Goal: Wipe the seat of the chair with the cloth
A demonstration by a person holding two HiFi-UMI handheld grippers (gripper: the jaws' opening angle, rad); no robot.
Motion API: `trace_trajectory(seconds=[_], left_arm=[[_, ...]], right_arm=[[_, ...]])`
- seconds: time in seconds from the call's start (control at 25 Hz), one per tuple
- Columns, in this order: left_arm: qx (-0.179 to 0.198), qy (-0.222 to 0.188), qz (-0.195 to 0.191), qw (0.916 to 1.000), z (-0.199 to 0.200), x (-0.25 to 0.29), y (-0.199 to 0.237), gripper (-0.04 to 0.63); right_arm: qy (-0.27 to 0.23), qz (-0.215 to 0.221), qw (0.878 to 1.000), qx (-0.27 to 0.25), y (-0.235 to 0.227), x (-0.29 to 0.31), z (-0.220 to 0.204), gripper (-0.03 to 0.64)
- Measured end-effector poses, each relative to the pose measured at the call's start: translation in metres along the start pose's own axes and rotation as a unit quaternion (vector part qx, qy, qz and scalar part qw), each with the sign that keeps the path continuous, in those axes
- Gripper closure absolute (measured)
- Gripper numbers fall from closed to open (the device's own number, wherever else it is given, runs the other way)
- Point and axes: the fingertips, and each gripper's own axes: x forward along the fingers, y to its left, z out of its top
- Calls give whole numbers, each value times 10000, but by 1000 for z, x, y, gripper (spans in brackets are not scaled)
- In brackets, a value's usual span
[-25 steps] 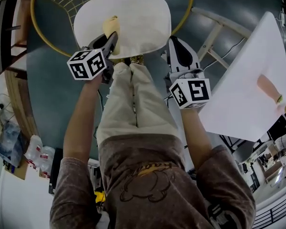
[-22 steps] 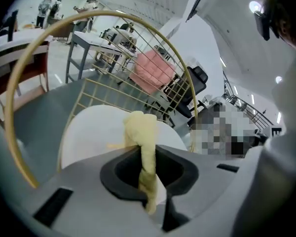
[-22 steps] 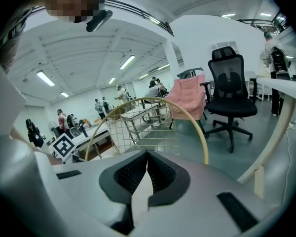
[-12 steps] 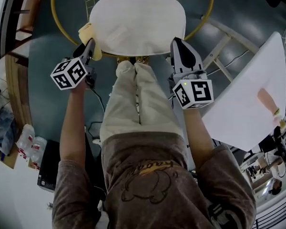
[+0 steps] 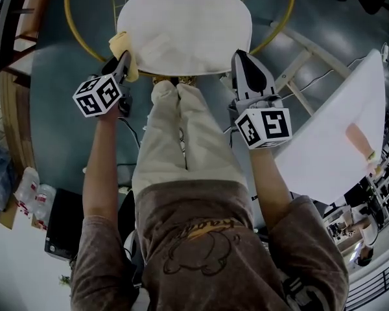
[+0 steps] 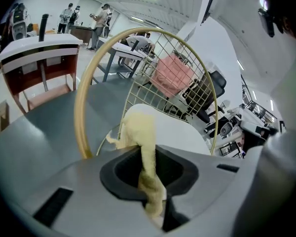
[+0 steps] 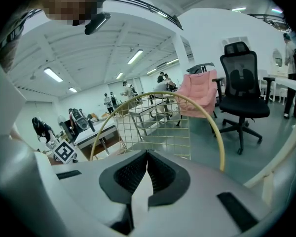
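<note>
Jaws of the left gripper [image 5: 123, 62] pinch the cloth [image 5: 121, 45] by the left edge of the seat [image 5: 185, 28], poised for wiping, while those of the right gripper [image 5: 245, 63] stand closed, empty and clear.

- Head view dim and underexposed, colours muted; the wide lens bows lines at the edges.
- Both gripper views bright, lit by ceiling strip lights [image 7: 135, 57], corners vignetted black.
- The cloth [image 6: 145, 167], close to the lens, reads soft.
</note>
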Motion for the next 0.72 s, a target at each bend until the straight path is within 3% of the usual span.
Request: trace_trajectory(seconds=[0.16, 0.72], left_arm=[[280, 171, -9, 9995, -12, 17, -9, 538], [292, 538, -549, 9966, -55, 83, -76, 538]], right_arm=[[19, -37, 10000, 25, -5, -2, -3, 591], [-12, -321, 9994, 95, -29, -20, -7, 591]])
